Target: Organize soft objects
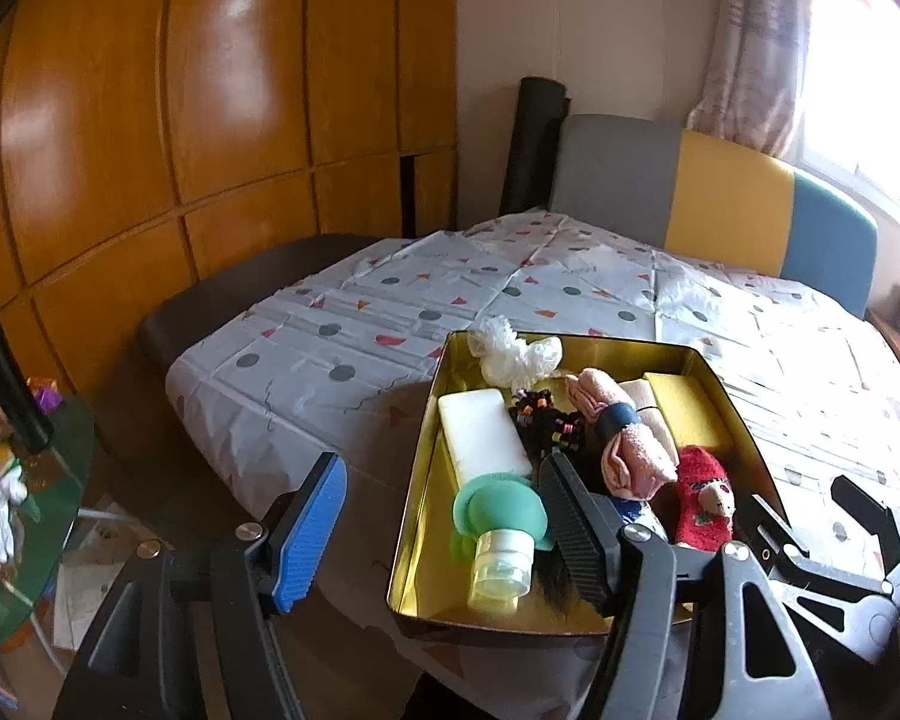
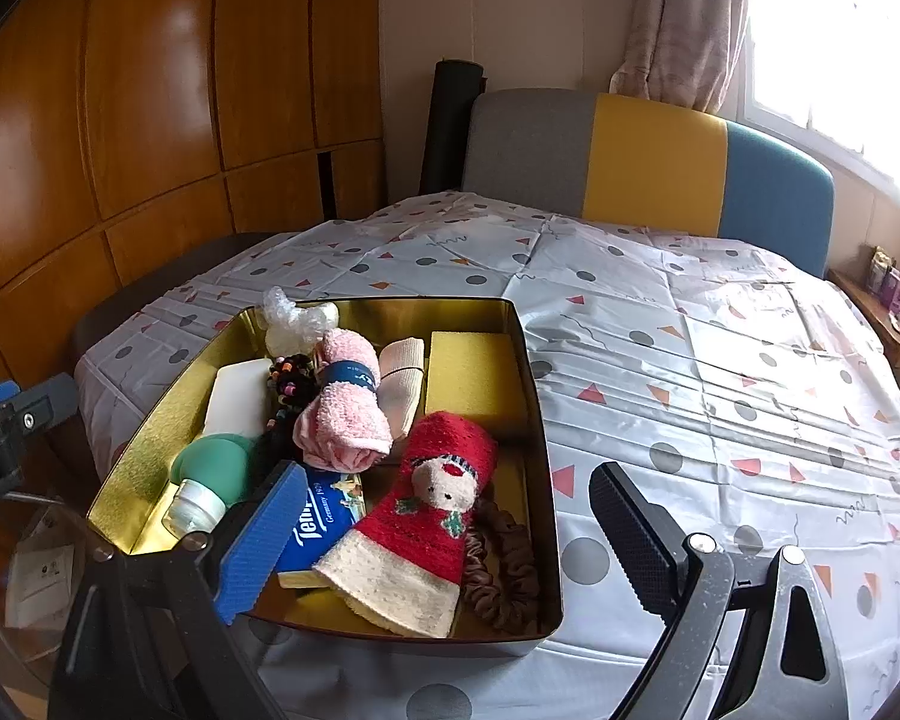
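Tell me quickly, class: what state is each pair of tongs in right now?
Left tongs: open, holding nothing; its jaws straddle the gold tin's left wall.
Right tongs: open, holding nothing.

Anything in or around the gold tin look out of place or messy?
Mostly tidy. The crumpled clear plastic sits up over the gold tin's far rim rather than inside, and the brown scrunchie is half buried under the red sock.
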Demonstrator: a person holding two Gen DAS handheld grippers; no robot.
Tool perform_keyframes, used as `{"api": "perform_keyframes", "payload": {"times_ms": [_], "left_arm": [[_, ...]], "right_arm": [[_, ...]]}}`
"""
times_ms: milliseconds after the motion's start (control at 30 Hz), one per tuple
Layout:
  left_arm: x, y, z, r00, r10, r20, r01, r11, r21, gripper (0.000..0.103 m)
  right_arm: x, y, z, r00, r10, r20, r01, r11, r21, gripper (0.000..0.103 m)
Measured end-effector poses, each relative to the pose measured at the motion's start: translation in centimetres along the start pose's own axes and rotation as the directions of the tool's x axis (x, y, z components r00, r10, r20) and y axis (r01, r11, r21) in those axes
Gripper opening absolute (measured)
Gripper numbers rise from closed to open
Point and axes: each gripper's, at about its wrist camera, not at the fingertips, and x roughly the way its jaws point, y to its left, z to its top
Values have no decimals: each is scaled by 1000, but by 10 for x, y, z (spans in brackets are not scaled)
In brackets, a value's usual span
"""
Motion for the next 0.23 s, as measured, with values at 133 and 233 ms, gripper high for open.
{"api": "perform_keyframes", "payload": {"times_ms": [133, 233], "left_arm": [[-1, 1, 0, 1000, 23, 19, -23, 1000, 9, 60], [1, 1, 1, 1000, 20, 6, -20, 1000, 6, 60]], "right_arm": [[0, -3, 0, 1000, -2, -2, 2, 1000, 5, 96], [1, -6, 0, 1000, -4, -3, 4, 1000, 13, 96]]}}
